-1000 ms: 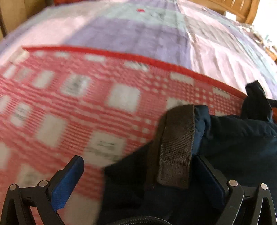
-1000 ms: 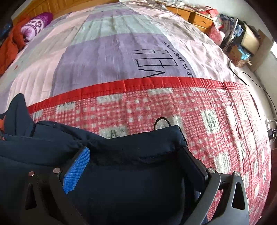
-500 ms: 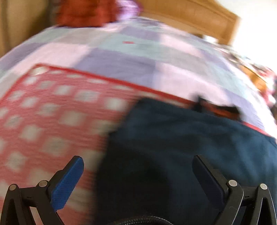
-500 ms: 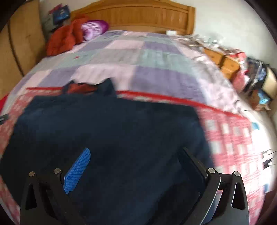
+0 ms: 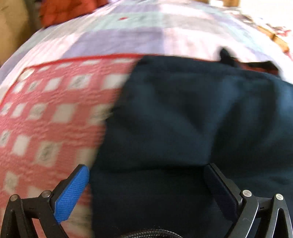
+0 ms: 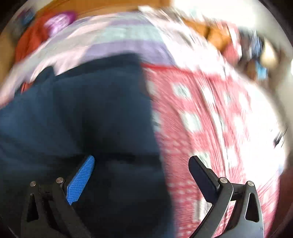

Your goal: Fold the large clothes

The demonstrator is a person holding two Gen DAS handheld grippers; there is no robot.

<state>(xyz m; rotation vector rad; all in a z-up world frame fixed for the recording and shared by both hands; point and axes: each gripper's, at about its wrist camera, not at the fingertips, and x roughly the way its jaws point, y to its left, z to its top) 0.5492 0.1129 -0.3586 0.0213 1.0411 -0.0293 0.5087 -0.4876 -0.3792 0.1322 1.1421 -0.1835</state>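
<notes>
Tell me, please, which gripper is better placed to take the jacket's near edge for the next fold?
Probably the left gripper: its open fingers straddle the navy jacket. The right gripper is open too, half over the red checked quilt.

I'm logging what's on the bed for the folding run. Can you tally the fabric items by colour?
Navy garment: 1
Red-and-white checked blanket: 1
Pink-and-purple patchwork quilt: 1
Orange-red clothing heap: 1
Purple-and-white item, too blurred to name: 1
Total: 5

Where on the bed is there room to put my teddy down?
Bare quilt lies beside the navy garment: the red checked part on one side, the lilac part beyond it. The far corner, with the orange clothes, is crowded.
</notes>
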